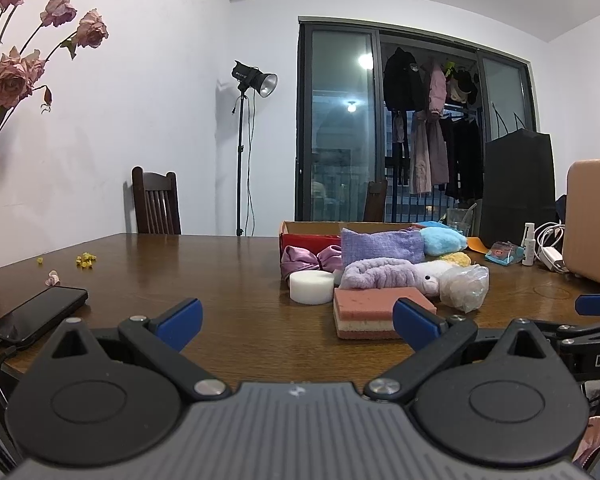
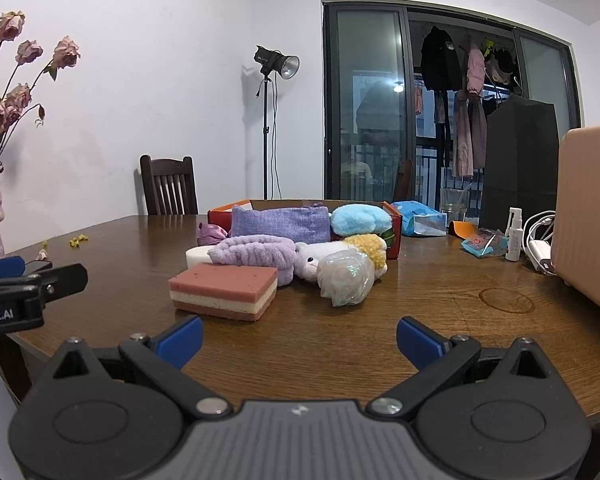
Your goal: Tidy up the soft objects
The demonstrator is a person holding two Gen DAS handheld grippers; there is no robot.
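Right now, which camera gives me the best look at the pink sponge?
The right wrist view: the pink sponge sits whole and unblocked, top and layered sides visible. In the left wrist view the sponge is partly hidden behind a blue fingertip of the left gripper.

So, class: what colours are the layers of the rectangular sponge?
Pink top and bottom with a cream band between; the sponge shows best in the right wrist view.

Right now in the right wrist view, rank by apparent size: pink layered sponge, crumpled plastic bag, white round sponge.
1. pink layered sponge, though it is nearest the camera, which inflates it.
2. crumpled plastic bag.
3. white round sponge, but it is mostly hidden behind the others, so its rank is unsure.
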